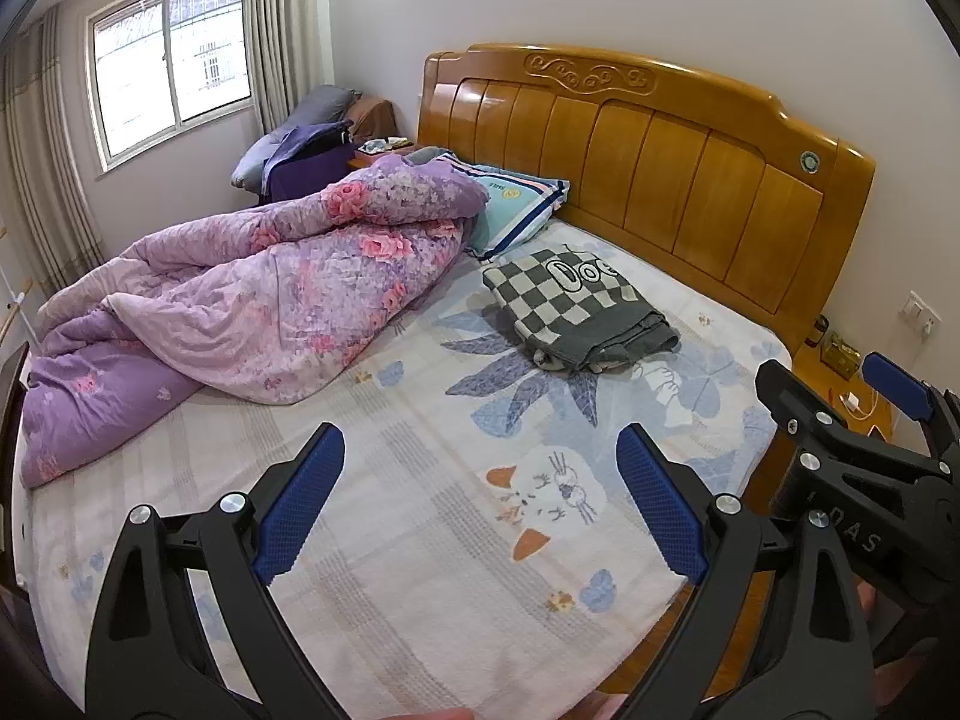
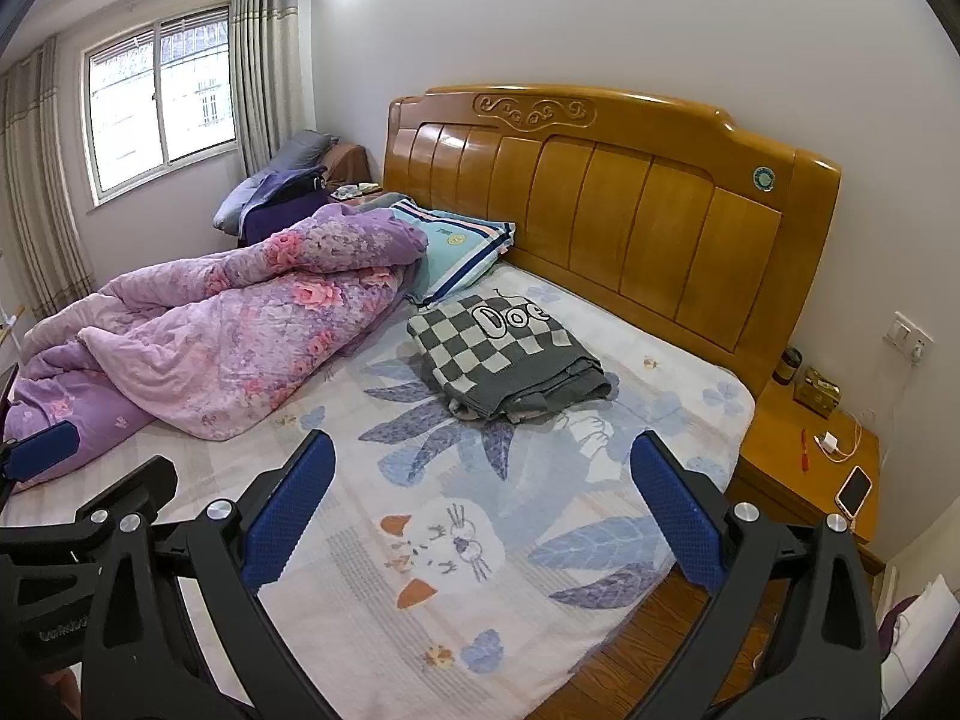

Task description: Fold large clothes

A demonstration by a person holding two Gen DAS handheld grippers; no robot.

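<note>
A wide bed with a pale cat-print sheet carries a crumpled purple floral quilt. A folded grey-and-cream checked knit garment, possibly a sweater, lies near the headboard. The left gripper and right gripper hover spread wide, empty.

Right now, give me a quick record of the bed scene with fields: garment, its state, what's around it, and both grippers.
garment: checkered sweater, grey and cream
state: already folded, lying flat on the bed sheet
position: near the headboard, beside the striped pillow
other bedding: purple floral quilt, bunched up on the window side
left gripper: open, empty, above the sheet
right gripper: open, empty, above the sheet
nightstand: holds a phone and a charger
</note>
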